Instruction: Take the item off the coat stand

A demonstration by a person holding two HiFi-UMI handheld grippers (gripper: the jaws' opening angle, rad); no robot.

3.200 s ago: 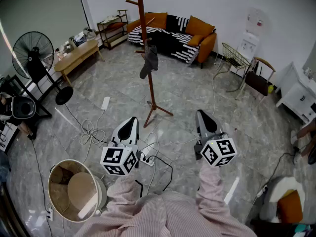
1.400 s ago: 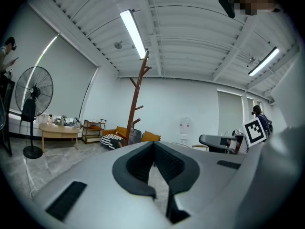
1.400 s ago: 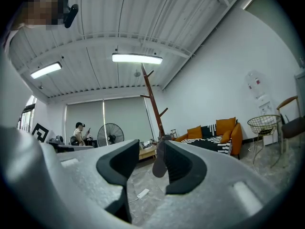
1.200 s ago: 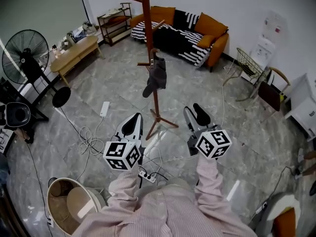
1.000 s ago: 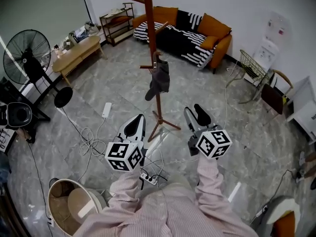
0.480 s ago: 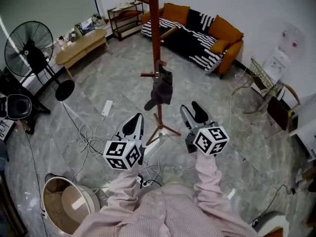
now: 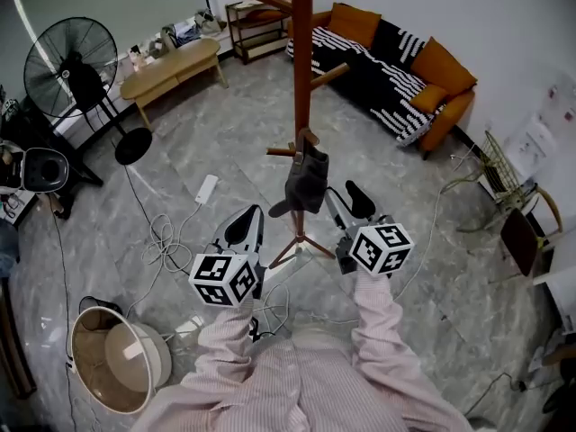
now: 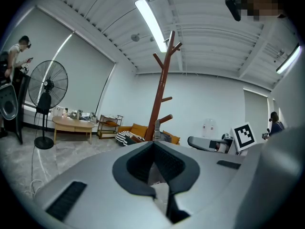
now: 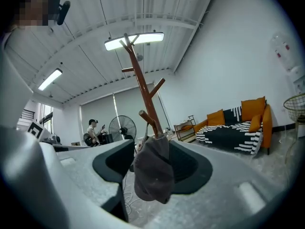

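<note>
A tall brown coat stand (image 7: 301, 70) rises from the grey stone floor. A dark grey cloth item (image 7: 305, 184) hangs from one of its low pegs. My right gripper (image 7: 349, 203) is open, just right of the item and at its height. In the right gripper view the grey cloth item (image 9: 153, 171) hangs in the gap ahead of the right gripper (image 9: 152, 191); its pads do not press it. My left gripper (image 7: 241, 229) sits lower left of the item, shut and empty. From the left gripper (image 8: 160, 192), the coat stand (image 8: 161, 92) shows ahead.
A standing fan (image 7: 74, 61) and a low wooden table (image 7: 171, 64) are at the left, an orange sofa (image 7: 400, 72) behind the stand. A round basket (image 7: 119, 360) sits at the lower left. Cables and a power strip (image 7: 205, 188) lie on the floor.
I have come closer to the coat stand. Both grippers moved forward, and the right one is now right beside the hanging item with its fingers spread wider.
</note>
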